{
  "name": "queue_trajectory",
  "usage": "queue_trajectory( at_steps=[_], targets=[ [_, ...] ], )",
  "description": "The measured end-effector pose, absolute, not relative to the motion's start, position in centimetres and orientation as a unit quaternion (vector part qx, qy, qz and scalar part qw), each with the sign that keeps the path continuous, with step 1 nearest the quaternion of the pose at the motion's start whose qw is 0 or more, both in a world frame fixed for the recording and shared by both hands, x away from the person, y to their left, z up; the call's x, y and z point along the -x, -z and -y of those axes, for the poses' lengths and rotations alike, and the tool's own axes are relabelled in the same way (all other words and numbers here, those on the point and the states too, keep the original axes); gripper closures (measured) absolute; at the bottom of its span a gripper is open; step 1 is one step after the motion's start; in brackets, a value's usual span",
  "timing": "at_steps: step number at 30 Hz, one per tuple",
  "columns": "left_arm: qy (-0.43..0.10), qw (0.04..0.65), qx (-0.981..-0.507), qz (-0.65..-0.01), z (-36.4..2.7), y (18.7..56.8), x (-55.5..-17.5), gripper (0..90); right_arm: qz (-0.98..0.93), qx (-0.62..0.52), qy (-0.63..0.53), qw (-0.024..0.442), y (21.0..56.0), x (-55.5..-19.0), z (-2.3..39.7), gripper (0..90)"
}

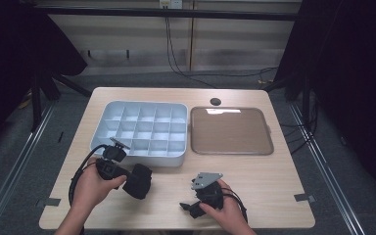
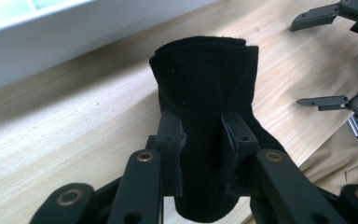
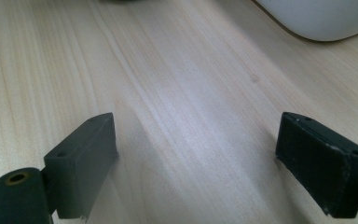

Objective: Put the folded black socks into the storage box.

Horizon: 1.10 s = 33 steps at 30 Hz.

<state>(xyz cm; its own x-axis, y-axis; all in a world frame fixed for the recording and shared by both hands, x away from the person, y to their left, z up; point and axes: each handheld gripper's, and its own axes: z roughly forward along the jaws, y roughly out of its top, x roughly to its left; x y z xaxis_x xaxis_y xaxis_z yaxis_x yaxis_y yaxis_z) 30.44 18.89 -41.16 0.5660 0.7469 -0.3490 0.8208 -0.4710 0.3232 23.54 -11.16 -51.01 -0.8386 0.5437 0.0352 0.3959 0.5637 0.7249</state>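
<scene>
A folded black cloth [image 2: 205, 84] is clamped between the jaws of my left gripper [image 2: 204, 140] and stands up above them, lifted off the wooden table. From above, the same black cloth [image 1: 139, 180] hangs at the front left of the table, just in front of the compartment box, with my left gripper [image 1: 127, 177] shut on it. My right gripper [image 1: 187, 207] rests low near the front edge, right of the cloth. Its jaws stand wide apart over bare wood, with nothing between them [image 3: 196, 163].
A pale blue box [image 1: 144, 128] with several compartments lies at the table's middle left. A brown square tray [image 1: 231, 130] sits beside it on the right. A dark round hole [image 1: 215, 101] marks the table's back. Black curtains hang at both sides.
</scene>
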Motion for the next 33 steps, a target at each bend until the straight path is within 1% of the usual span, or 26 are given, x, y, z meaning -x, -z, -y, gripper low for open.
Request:
queue_trajectory(
  at_steps=[17, 33],
  targets=[
    [0.070, 0.232, -0.852, -0.463, -20.2, 38.7, -31.4, 71.8, -0.879, -0.267, -0.383, 0.097, 51.0, -23.5, 11.2, 11.6],
    [0.065, 0.213, -0.861, -0.458, -20.8, 36.6, -32.3, 71.8, -0.879, -0.266, -0.383, 0.098, 51.0, -23.6, 11.2, 11.6]
  ],
)
